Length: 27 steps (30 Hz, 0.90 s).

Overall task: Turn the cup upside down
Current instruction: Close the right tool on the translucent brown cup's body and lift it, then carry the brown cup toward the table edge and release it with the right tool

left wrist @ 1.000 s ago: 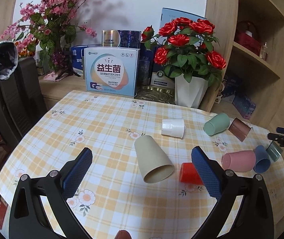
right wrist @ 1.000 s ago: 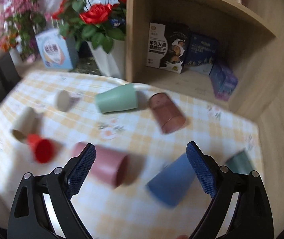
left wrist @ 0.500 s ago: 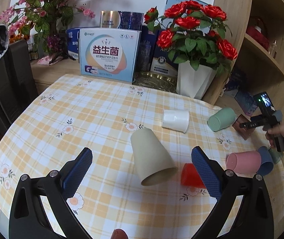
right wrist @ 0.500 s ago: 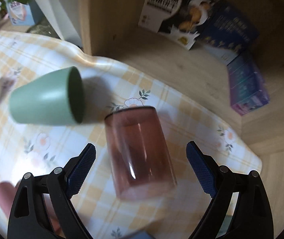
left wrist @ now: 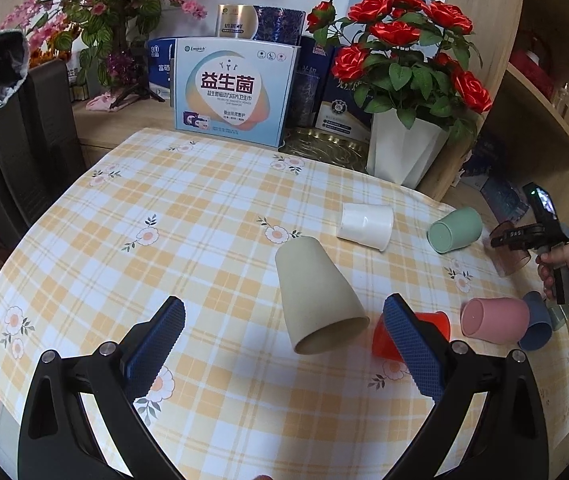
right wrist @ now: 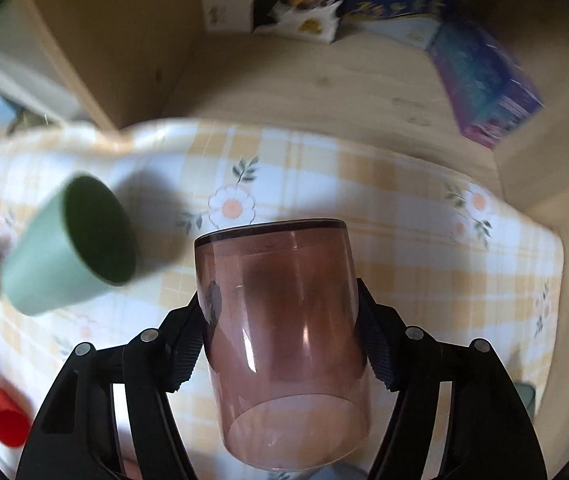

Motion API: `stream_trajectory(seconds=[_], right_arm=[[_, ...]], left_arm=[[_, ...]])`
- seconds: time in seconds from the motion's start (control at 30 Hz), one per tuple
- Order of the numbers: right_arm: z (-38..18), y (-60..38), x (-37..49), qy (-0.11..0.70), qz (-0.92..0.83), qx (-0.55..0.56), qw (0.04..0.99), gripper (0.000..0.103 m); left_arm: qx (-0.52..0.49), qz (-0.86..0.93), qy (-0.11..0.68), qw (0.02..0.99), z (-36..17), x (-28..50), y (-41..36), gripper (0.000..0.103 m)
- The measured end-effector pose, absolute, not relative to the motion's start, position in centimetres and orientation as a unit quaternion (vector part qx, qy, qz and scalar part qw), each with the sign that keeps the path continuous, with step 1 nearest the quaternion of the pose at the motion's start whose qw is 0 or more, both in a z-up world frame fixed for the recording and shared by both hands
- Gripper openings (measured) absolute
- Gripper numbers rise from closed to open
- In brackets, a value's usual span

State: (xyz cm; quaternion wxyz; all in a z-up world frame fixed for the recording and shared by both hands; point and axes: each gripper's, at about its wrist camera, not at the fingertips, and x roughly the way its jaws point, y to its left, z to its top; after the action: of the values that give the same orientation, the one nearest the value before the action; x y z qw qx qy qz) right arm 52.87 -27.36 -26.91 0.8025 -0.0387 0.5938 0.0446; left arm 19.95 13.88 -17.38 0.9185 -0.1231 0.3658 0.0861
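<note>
Right wrist: claw point(right wrist: 282, 336) newly around brown cup point(right wrist: 284, 344)

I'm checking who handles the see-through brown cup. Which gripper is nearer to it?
Right. The right gripper has its fingers closed on the brown cup. The left gripper hangs open across the table, by the beige cup.

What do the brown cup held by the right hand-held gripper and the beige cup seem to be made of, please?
Brown cup: likely clear tinted plastic, glossy; the tablecloth shows through it and highlights streak its wall. Beige cup: opaque and matte, perhaps fibre-plastic; no glare.
</note>
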Motion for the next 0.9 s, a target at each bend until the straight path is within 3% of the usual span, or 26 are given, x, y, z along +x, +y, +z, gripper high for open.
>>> stream_trajectory(seconds=[0.2, 0.5, 0.63, 0.9], right_arm=[[-21.4, -29.8, 48.1, 0.540, 0.043, 0.024, 0.840, 0.066], [-13.2, -31.8, 32.9, 0.486, 0.089, 0.047, 0.868, 0.066], [-14.3, -30.6, 26.4, 0.503, 0.111, 0.060, 0.855, 0.066], [-23.1, -23.0, 19.4, 0.582, 0.162, 0.138, 0.785, 0.066]], left_arm=[[-0.127, 0.081, 0.362, 0.920, -16.8, 18.6, 13.1, 0.097], [-0.124, 0.042, 0.360, 0.924, -16.1, 16.1, 10.1, 0.097], [-0.120, 0.028, 0.369, 0.921, -16.4, 15.2, 8.9, 0.097], [-0.102, 0.016, 0.377, 0.920, -16.4, 13.9, 7.3, 0.097]])
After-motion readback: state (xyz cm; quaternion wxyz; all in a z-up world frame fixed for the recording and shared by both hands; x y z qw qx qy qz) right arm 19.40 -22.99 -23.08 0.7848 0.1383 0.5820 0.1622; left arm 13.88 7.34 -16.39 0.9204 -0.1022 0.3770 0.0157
